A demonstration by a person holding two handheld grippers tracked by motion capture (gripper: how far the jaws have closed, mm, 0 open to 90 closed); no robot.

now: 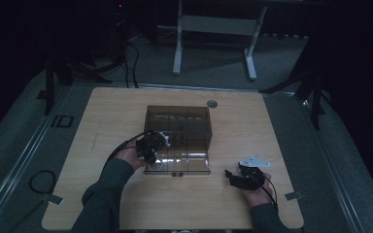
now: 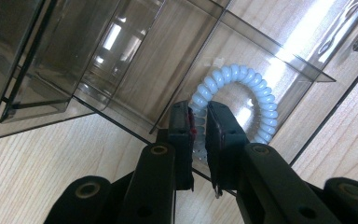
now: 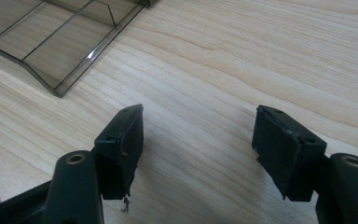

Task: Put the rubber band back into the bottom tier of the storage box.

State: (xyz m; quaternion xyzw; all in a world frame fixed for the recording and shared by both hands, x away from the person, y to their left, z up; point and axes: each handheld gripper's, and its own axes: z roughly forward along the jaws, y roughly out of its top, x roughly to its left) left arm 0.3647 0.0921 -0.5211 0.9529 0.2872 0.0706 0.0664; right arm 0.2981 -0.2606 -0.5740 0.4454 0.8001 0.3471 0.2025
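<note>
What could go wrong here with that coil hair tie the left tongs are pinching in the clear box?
The left tongs pinch just one side of the pale blue coil tie, so the stretchy loop could slip free or spring out. Its far side lies by a thin divider of the smoky organizer box; lifting might snag it.

right tool [image 3: 198, 140] agape above wooden table [image 3: 242, 60]

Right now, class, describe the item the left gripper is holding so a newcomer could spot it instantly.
Start at the smoky clear plastic organiser box in the middle of the wooden table. On its open front part, at the left end, the left gripper pinches a pale blue spiral hair tie. It is the one coiled, light-coloured ring among dark transparent dividers.
</note>
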